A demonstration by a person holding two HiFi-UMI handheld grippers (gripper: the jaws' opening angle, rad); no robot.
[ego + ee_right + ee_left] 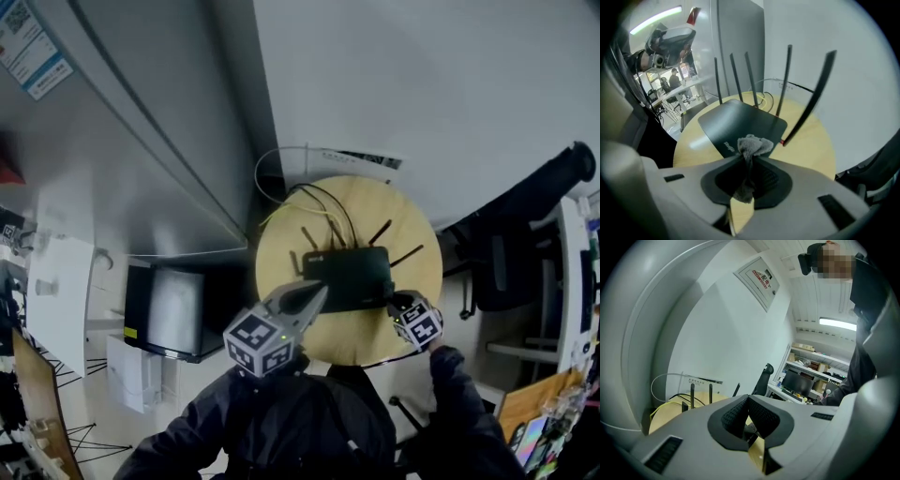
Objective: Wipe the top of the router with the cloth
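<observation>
No wording could be read anywhere. The router point(740, 124) carried a short white logo near its front edge, too blurred to make out. A white-framed notice point(758, 281) on the wall point(717, 333) bore red and dark print, too small to read. A white strip point(361, 160) on that wall, behind the surface point(412, 281), held a line of tiny print. A blue-and-white label point(33, 49) with a square code sat on a grey panel point(122, 141).

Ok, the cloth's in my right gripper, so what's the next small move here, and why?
Probably slide the right gripper forward, dragging the cloth across the router toward its antennas. The cloth is pinched in the shut jaws and is only at the router's near edge, with most of the black top ahead of it.
</observation>
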